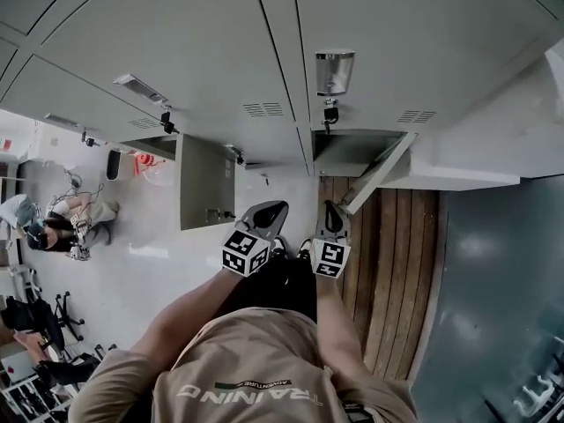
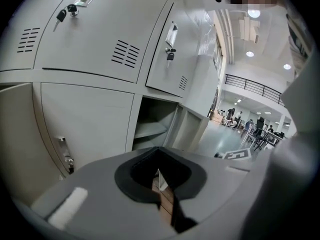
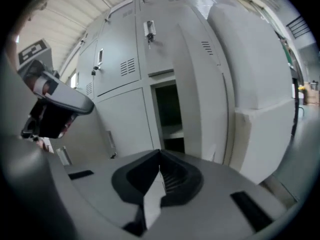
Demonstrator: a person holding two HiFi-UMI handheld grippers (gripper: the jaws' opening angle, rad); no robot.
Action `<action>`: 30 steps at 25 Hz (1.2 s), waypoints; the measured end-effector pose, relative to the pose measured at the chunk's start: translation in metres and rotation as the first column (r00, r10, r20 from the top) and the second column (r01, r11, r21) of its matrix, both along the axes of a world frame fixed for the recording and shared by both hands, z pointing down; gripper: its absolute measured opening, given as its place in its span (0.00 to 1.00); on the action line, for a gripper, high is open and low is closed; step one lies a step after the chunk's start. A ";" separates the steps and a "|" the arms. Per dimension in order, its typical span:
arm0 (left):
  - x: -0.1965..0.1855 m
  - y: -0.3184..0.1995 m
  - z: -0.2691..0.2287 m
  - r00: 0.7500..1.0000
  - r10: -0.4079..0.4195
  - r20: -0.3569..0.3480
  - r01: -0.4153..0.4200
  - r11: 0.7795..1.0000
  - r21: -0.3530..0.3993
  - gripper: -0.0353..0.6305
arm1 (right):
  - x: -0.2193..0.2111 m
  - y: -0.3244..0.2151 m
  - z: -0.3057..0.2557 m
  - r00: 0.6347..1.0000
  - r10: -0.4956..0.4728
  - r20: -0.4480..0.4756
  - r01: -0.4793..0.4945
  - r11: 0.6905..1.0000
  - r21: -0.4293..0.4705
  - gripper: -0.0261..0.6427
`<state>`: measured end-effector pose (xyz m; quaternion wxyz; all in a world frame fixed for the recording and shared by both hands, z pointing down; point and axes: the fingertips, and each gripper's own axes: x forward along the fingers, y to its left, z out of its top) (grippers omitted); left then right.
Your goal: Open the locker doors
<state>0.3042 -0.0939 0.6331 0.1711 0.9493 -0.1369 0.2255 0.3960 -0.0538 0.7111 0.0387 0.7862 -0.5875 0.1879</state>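
Before the lockers [image 1: 176,42], two lower doors [image 1: 207,183] stand open, upper doors [image 1: 414,33] shut; left tool [image 1: 264,214] and right tool [image 1: 333,218] empty, jaws together.

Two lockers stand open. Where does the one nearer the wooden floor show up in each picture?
Head view: open locker just right of centre, above the right gripper.
Left gripper view: open locker near the centre, a shelf inside.
Right gripper view: open locker at centre, a tall dark opening.
Shared landmark: the key hanging directly above it.
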 end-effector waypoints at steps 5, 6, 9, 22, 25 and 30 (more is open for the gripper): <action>-0.008 -0.011 -0.009 0.999 -0.035 -0.011 0.036 0.999 0.024 0.06 | 0.013 0.031 0.005 0.997 0.072 0.024 -0.071 0.997 -0.035 0.06; -0.007 -0.011 -0.009 0.999 -0.040 -0.015 0.041 0.999 0.023 0.06 | 0.016 0.036 0.005 0.998 0.057 0.008 -0.056 0.997 -0.044 0.06; -0.005 -0.005 -0.007 0.998 -0.050 -0.027 0.050 0.999 0.009 0.06 | 0.029 0.059 0.003 0.998 0.063 -0.022 -0.064 0.996 -0.067 0.06; -0.022 0.042 -0.030 0.995 -0.013 -0.102 0.014 1.000 0.002 0.06 | 0.050 0.108 -0.050 0.990 0.071 -0.123 -0.075 0.997 -0.030 0.06; -0.047 0.050 -0.041 0.993 -0.009 -0.121 0.011 1.000 0.016 0.06 | 0.035 0.115 -0.063 0.987 0.064 -0.146 -0.067 0.998 -0.020 0.06; -0.110 0.057 -0.053 0.987 -0.025 -0.159 0.033 0.999 0.043 0.06 | -0.018 0.121 -0.089 0.984 0.041 -0.172 -0.040 0.999 0.013 0.06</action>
